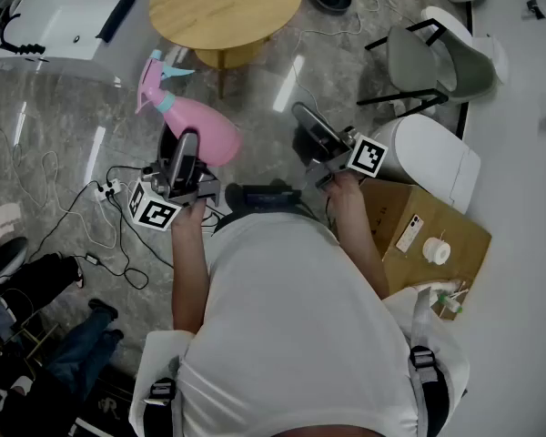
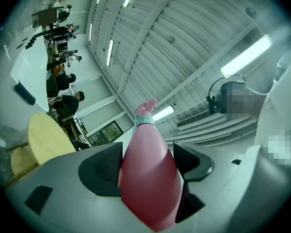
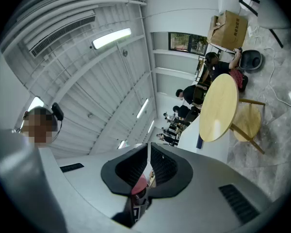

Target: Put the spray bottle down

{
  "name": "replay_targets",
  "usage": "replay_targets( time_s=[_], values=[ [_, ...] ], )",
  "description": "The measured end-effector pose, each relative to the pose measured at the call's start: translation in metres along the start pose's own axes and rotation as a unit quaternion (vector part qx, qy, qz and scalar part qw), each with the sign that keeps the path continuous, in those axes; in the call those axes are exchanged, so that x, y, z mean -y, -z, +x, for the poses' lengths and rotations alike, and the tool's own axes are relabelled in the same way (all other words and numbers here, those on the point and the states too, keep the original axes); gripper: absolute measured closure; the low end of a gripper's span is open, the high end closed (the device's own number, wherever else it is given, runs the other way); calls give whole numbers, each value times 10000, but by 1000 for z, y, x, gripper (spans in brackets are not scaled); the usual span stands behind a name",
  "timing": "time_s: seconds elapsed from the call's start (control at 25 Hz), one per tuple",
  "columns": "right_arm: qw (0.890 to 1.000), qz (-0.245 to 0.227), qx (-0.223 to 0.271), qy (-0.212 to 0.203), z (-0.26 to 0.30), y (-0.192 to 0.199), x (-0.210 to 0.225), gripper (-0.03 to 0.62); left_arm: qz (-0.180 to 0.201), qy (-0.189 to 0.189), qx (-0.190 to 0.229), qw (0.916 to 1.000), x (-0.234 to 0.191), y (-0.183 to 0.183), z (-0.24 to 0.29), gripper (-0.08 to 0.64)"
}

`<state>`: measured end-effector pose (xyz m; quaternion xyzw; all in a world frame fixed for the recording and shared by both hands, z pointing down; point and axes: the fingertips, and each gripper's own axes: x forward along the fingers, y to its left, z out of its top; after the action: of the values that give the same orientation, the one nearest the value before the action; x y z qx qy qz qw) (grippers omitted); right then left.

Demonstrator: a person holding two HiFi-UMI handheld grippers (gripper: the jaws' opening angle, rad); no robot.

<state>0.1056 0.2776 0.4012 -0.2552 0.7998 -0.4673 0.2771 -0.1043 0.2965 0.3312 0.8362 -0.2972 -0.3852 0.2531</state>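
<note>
Pink spray bottle (image 1: 193, 124): it is carried in the air above the grey floor (image 1: 64, 107), touching no surface; it is not yet put down.
Left gripper (image 1: 189, 146): the jaws are spread wide and pressed on both sides of the bottle's fat body, so the bottle is held by this gripper alone.
Right gripper (image 1: 308, 121): the jaws are closed together and nothing is gripped; it is seen beside the left one, apart from the bottle.
Long axis: the bottle is pointed away from the left gripper along its jaws. The base is nearest the gripper's body, and the trigger head with the blue collar (image 1: 166, 101) is farthest, tilted upward.
Nearer hand: the left, since the bottle is between its jaws.
Relation for the coming move: the round wooden table (image 1: 226, 5) is seen just beyond the trigger head, and the floor lies below. Probably the bottle must be turned until its base is lowest before the jaws are opened; otherwise it may be tipped over.
</note>
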Motion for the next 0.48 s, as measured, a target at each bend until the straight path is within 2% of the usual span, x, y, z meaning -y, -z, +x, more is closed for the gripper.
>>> replay_targets(
  time_s=[0.48],
  values=[
    [10000,-48,-17,40,4,1,-1,561,25,41,-47,10000,-2,-1,2,229]
  ],
)
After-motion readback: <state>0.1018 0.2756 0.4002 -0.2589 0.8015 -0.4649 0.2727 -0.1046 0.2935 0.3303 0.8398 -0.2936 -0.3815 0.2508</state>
